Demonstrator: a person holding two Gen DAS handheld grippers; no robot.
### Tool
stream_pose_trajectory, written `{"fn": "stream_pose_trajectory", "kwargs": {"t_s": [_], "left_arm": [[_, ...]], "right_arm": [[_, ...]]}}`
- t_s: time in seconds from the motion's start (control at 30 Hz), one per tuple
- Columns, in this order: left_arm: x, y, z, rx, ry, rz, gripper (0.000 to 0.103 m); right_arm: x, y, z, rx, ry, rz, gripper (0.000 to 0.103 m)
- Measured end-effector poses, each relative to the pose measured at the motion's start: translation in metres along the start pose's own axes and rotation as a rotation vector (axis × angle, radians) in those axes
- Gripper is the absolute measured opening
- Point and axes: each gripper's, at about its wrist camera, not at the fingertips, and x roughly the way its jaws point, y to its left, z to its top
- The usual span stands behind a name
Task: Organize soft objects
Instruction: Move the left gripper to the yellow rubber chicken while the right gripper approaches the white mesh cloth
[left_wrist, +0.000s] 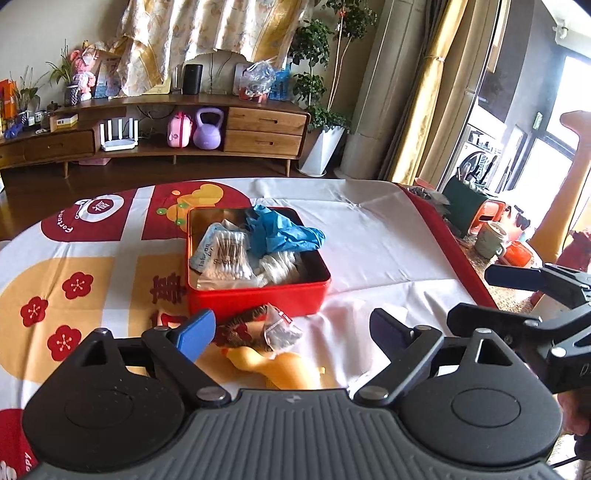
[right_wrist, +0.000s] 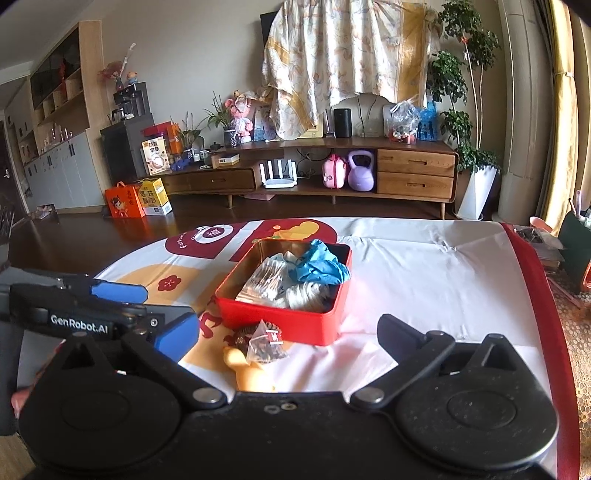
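Note:
A red tin box (left_wrist: 255, 297) (right_wrist: 280, 321) sits mid-table holding a blue glove (left_wrist: 284, 230) (right_wrist: 319, 264), a bag of cotton swabs (left_wrist: 225, 254) (right_wrist: 266, 278) and white gauze (left_wrist: 280, 267) (right_wrist: 306, 295). In front of it lie a small clear bag (left_wrist: 282, 328) (right_wrist: 266, 343), a dark spiky object (left_wrist: 243, 325) and a yellow soft toy (left_wrist: 273, 367) (right_wrist: 247, 373). My left gripper (left_wrist: 291, 332) is open just above these loose items. My right gripper (right_wrist: 288, 332) is open beside it, also over them.
The table carries a red, white and yellow patterned cloth (left_wrist: 369, 243). Its right edge (right_wrist: 535, 280) drops to a cluttered floor. A wooden TV cabinet (right_wrist: 332, 173) stands against the far wall. The right gripper's fingers (left_wrist: 539, 295) show at right in the left wrist view.

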Motion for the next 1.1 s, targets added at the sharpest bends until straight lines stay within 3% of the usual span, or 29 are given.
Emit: {"fn": "stream_pose_trajectory", "kwargs": {"t_s": [0.1,0.17,0.3,0.5,0.63,0.8,1.1], "left_arm": [[-0.003,-0.003,-0.007,-0.01,0.001,-0.016,0.094],[-0.004,-0.006,-0.011,-0.011,0.0,-0.022,0.101],[-0.004,-0.011,-0.02,-0.016,-0.001,-0.035,0.102],[0.0,-0.019,-0.035,0.023,-0.024,0.025,0.102],[0.01,-0.023,-0.044,0.054,-0.004,0.047,0.102],[0.022,-0.023,-0.059,0.032,0.022,-0.023,0.102],[0.058,-0.016,-0.079,-0.002,0.07,0.027,0.102]], "right_arm": [[-0.005,0.002,-0.008,-0.013,-0.014,-0.009,0.103],[-0.008,0.004,-0.014,-0.015,-0.019,-0.009,0.103],[-0.01,0.0,-0.024,0.001,-0.019,-0.012,0.103],[-0.007,-0.014,-0.035,0.072,-0.001,-0.032,0.103],[0.002,-0.021,-0.044,0.09,0.028,-0.057,0.103],[0.015,-0.031,-0.055,0.109,0.06,-0.086,0.103],[0.052,-0.05,-0.072,0.134,0.139,-0.135,0.102]]}}
